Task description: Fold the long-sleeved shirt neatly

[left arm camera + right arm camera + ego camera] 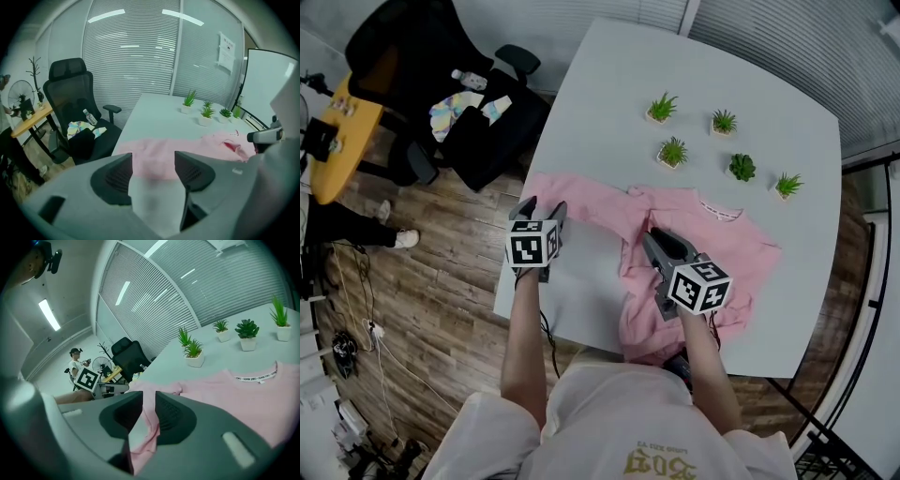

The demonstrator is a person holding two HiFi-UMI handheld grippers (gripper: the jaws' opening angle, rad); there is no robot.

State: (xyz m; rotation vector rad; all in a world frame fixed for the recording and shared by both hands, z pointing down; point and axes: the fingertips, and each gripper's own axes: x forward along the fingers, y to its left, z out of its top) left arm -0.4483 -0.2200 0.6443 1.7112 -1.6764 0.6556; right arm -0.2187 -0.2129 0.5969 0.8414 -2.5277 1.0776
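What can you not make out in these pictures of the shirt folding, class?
- Head view: near hem of the shirt, partly hidden by the right gripper and forearm.
- Right gripper view: collar label print, too small to read.
- Left gripper view: near edge of the sleeve, blurred beside the left gripper.

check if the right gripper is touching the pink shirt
Touching. The right gripper view shows the right gripper with its jaws closed on a fold of the shirt, cloth pinched between them.

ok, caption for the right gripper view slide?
Right hand-held gripper pinching a fold of the pink long-sleeved shirt on the white table, potted plants behind.
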